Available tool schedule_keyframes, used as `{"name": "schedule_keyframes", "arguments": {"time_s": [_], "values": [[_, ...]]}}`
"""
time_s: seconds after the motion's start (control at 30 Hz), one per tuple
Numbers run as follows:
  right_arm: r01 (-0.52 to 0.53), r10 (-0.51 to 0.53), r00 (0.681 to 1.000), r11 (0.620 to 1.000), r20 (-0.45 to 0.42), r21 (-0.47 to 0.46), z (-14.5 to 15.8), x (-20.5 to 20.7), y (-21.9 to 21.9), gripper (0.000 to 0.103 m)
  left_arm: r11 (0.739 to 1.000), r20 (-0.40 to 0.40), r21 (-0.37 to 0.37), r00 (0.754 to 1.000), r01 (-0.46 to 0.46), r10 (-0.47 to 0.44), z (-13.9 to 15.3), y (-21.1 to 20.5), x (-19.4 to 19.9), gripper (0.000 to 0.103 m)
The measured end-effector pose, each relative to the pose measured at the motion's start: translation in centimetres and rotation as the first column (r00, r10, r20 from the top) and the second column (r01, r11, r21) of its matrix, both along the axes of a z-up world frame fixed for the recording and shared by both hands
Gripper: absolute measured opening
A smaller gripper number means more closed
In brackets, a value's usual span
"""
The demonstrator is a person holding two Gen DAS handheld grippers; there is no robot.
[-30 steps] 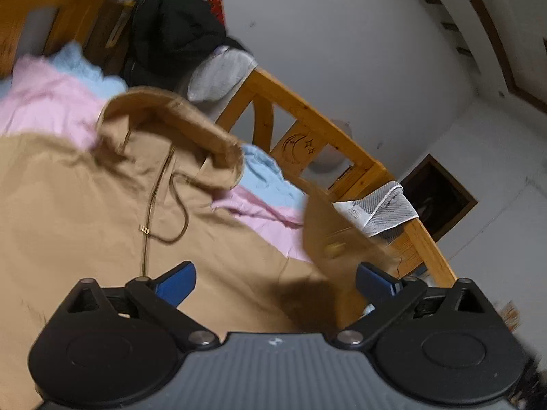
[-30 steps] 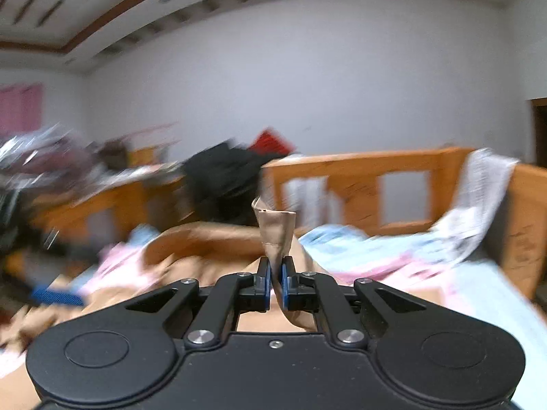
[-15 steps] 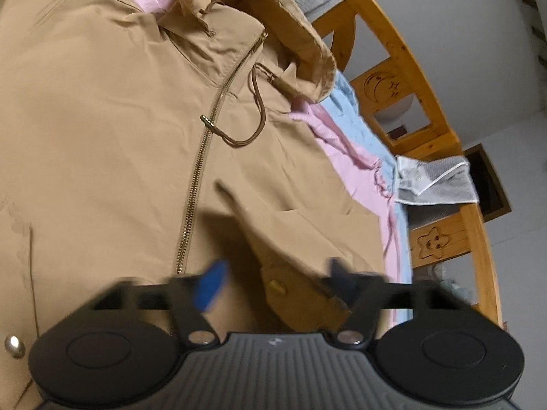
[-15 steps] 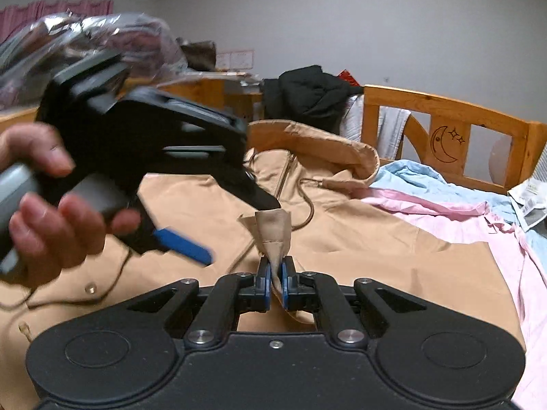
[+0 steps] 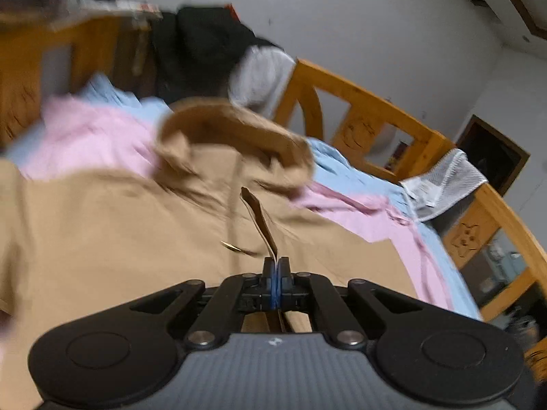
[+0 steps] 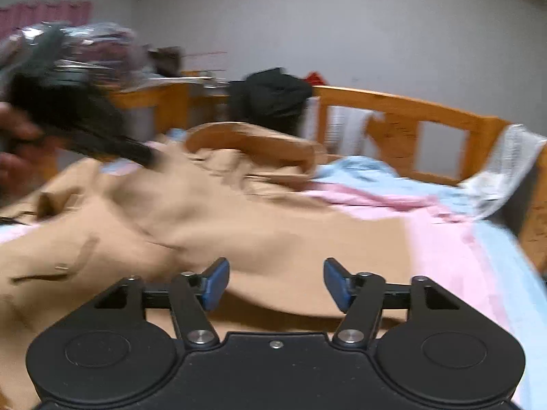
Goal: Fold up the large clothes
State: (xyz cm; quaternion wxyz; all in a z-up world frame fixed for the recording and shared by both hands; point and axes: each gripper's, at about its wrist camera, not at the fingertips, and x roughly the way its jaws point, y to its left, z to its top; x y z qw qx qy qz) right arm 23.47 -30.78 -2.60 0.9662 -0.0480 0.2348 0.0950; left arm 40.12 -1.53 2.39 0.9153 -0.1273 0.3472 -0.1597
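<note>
A tan hooded jacket [image 5: 102,232] lies spread on the bed, hood [image 5: 236,130] toward the headboard. My left gripper [image 5: 275,266] is shut on a thin fold of the jacket's tan fabric [image 5: 259,218], which stands up from between its blue pads. In the right wrist view the jacket [image 6: 273,225] fills the middle. My right gripper [image 6: 273,283] is open and empty just above the jacket's near edge. The left gripper [image 6: 85,130] shows there as a dark blur at the upper left, held by a hand.
Pink and light blue bedding [image 5: 376,215] lies under the jacket. A wooden bed rail [image 5: 376,109] runs behind and to the right, with a white mesh cloth [image 5: 441,181] draped on it. Dark clothes [image 5: 205,44] are piled at the headboard [image 6: 403,119].
My left gripper has closed on a fold of the jacket. My right gripper has let go of its tan fold and opened. Both views are blurred by motion.
</note>
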Motion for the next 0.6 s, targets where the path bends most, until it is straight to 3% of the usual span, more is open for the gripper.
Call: {"name": "schedule_keyframes", "arguments": {"time_s": [0.1, 0.2, 0.33, 0.47, 0.5, 0.53, 0.6], "values": [[0.104, -0.104, 0.994, 0.995, -0.029, 0.01, -0.1, 2.0, -3.1, 0.069, 0.996, -0.015, 0.075, 0.999, -0.044, 0.045, -0.9, 1.9, 0.1, 0.0], [0.19, -0.18, 0.977, 0.979, -0.114, 0.076, -1.0, 6.2, -6.0, 0.069, 0.989, -0.077, 0.122, 0.993, -0.082, 0.091, -3.4, 2.8, 0.7, 0.0], [0.245, -0.181, 0.943, 0.945, -0.279, 0.216, -3.5, 12.2, -8.3, 0.066, 0.969, -0.119, 0.215, 0.981, -0.123, 0.151, -6.3, 3.1, 1.1, 0.0], [0.308, -0.167, 0.898, 0.9, -0.407, 0.31, -6.0, 15.3, -9.7, 0.057, 0.955, -0.139, 0.238, 0.966, -0.179, 0.216, -7.8, 4.6, 1.3, 0.0], [0.31, -0.157, 0.893, 0.894, -0.421, 0.324, -6.3, 15.6, -9.8, 0.048, 0.951, -0.134, 0.247, 0.966, -0.185, 0.222, -8.0, 4.8, 1.3, 0.0], [0.311, -0.149, 0.892, 0.888, -0.426, 0.338, -6.7, 15.7, -9.9, 0.027, 0.95, -0.131, 0.252, 0.967, -0.182, 0.22, -8.1, 4.8, 1.2, 0.0], [0.316, -0.153, 0.891, 0.886, -0.427, 0.341, -6.7, 15.8, -10.0, 0.01, 0.95, -0.124, 0.261, 0.97, -0.173, 0.211, -8.1, 4.6, 1.1, 0.0]]}}
